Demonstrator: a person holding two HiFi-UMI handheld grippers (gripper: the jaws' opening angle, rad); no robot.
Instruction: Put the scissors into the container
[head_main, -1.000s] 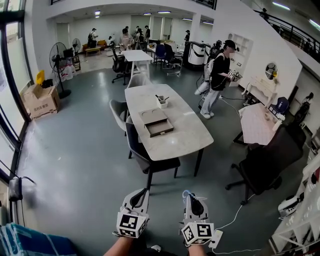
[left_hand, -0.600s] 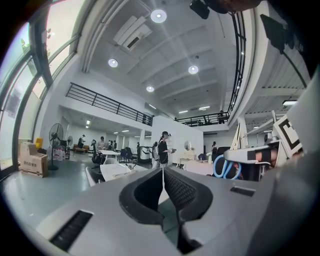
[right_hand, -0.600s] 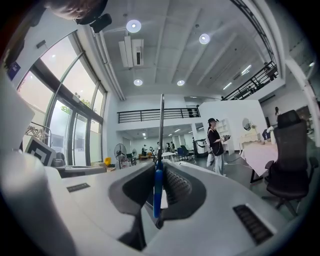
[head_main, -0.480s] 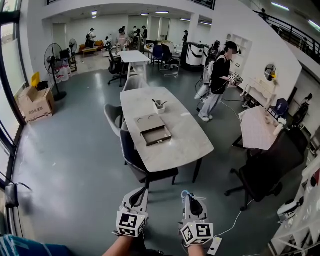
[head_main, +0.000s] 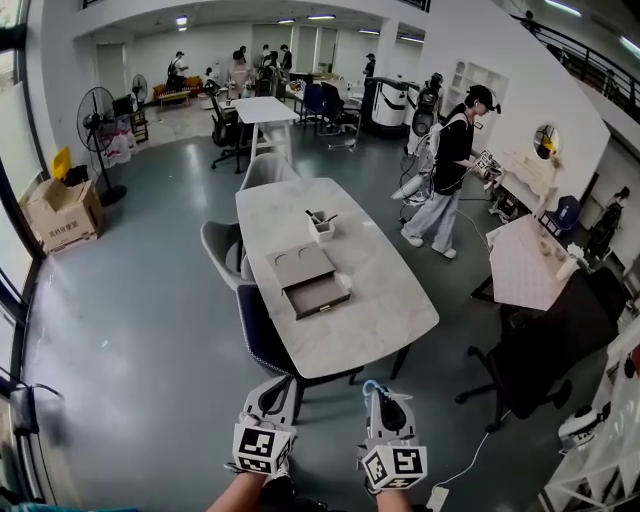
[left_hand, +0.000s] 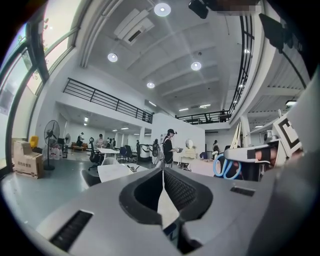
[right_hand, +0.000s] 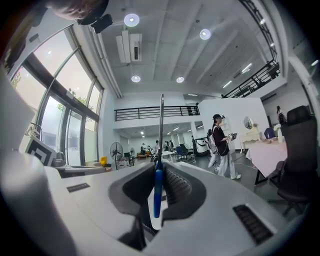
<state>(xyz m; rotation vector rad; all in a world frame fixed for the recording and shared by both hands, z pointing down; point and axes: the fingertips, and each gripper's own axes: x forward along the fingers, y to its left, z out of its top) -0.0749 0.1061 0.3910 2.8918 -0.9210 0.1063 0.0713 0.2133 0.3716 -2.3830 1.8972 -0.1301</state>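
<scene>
Head view: grey floor (head_main: 150, 330) filled most of the frame; long white table (head_main: 380, 300) stood at 12 o'clock from both grippers, well apart from them; dark chair (head_main: 262, 340) tucked at its near-left edge, pale chair (head_main: 222, 245) further along the same side; black office chair (head_main: 540, 350) at 3 o'clock; person in dark top (head_main: 450, 165) stood at 1–2 o'clock, beyond the table's right side; cardboard box (head_main: 60, 212) at 10 o'clock by the windows, pedestal fan (head_main: 95, 110) just past it.

On the table, a flat grey drawer box (head_main: 308, 280) lay near the middle w/ its drawer pulled out toward the near end; small white container (head_main: 321, 228) stood just beyond it at 12 o'clock, dark tools sticking out.

Left gripper (head_main: 285, 384) sat low at 7 o'clock of frame; pads met, nothing btwn them in the left gripper view.

Right gripper (head_main: 381, 394) sat beside it at 5 o'clock, clamped on the scissors (right_hand: 159, 150); blue handle pinched btwn the pads, blades standing straight up to 12 o'clock; scissors well short of the container, out over the floor.
</scene>
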